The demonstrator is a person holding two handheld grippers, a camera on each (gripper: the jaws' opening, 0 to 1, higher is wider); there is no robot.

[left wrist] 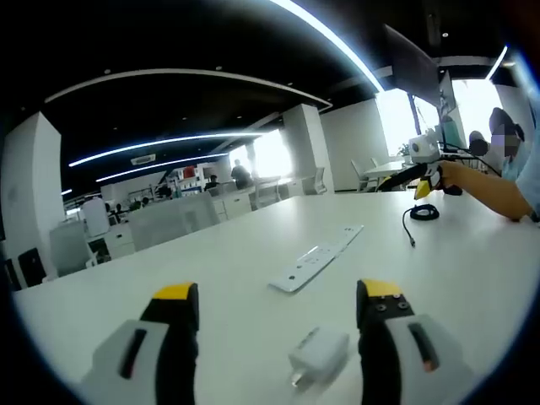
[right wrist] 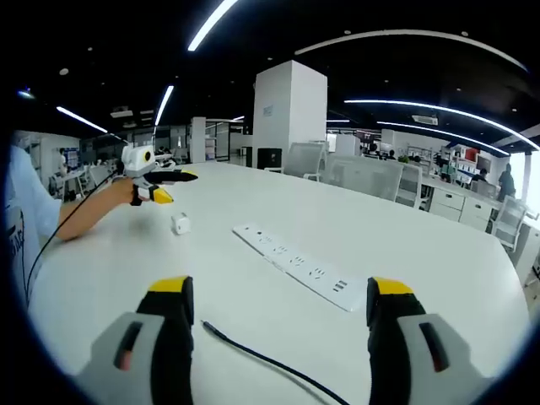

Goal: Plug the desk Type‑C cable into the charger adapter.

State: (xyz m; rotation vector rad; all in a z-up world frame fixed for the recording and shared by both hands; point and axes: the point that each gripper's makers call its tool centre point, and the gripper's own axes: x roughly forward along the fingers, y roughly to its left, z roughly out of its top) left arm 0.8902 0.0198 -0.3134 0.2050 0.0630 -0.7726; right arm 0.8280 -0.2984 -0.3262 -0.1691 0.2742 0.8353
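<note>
Cable (right wrist: 261,359) is lying loose on the white tabletop (right wrist: 253,287) between the spread right tool (right wrist: 283,304), while the charger adapter (left wrist: 321,354) is sitting between the spread left tool (left wrist: 278,305).

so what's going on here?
A person at a white table holds a gripper in each hand. The left gripper is open over the white charger; the right gripper is open above the black cable. A power strip lies between them. Nothing is grasped yet and the cable isn't plugged in.
</note>
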